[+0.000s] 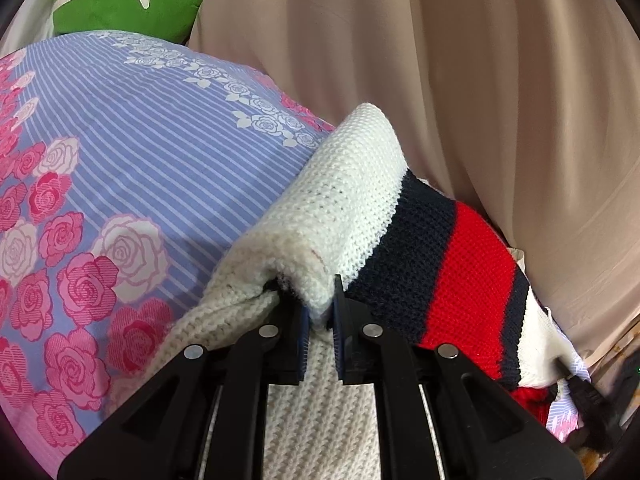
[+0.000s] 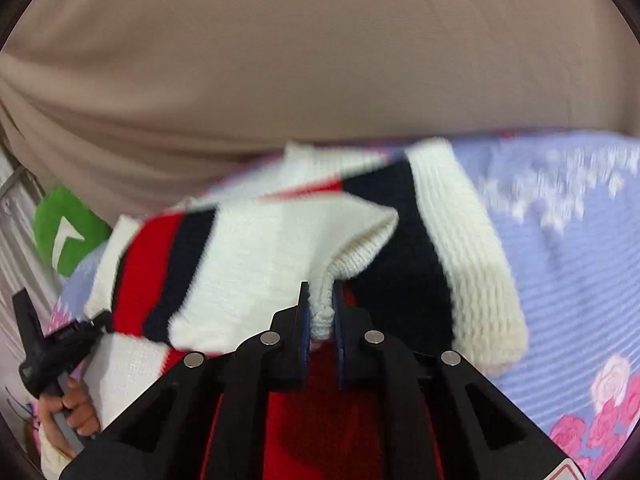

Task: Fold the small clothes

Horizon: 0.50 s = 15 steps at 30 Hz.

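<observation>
Fingers of both grippers, left gripper and right gripper, pinching knit sweater folds (over floral bedsheet).

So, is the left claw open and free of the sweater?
No, the left claw is closed on a bunched white fold of the sweater.

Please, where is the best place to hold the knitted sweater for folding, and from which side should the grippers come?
Probably by its white edges, as now: the left gripper pinches a bunched white fold of the sweater, and the right gripper pinches a ribbed white edge. Come from the near side, fingers pointing toward the beige curtain. The thick knit bunches easily between the pads above the floral sheet.
</observation>
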### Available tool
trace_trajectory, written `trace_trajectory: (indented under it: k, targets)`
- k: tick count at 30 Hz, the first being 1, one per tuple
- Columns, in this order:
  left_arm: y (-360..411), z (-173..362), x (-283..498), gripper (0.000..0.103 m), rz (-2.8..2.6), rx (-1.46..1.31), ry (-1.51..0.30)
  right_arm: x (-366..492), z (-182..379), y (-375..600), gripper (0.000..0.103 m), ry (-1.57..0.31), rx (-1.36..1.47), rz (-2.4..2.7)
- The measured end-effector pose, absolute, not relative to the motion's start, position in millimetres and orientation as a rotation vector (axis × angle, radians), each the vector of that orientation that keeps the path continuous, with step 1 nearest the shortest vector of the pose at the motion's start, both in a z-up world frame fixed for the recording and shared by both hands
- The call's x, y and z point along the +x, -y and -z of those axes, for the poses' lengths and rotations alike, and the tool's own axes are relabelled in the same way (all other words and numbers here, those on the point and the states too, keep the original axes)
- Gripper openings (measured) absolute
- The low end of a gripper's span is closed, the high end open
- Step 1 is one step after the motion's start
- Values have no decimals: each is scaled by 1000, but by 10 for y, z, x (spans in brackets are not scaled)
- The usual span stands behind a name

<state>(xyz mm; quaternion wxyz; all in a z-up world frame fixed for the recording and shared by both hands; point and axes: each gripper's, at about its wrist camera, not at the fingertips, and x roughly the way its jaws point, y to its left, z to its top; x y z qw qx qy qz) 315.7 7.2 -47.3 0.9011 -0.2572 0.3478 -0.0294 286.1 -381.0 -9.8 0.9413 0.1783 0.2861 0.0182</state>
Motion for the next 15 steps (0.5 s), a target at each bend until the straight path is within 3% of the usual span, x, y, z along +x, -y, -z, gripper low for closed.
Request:
trace_trajectory:
  k: [2,6,9,13,15]
  targets:
    - [-53,471,3167,9,55,-514,-724,2815,2,3881,8,-516,382,-8]
    - [5,451,3188,10,54,-477,-731,3187,572,4079,7,-690,390,95]
    - [4,436,3194,10,55,-479,-731,3186,416,4046,10,-687,411,83]
    - [29,433,3185,10,45,-460,-731,3047,117,3805,21,-565,363,172]
    - [18,434,3181,10,44,-456,-731,3061,-19,3700,21,-550,344,64]
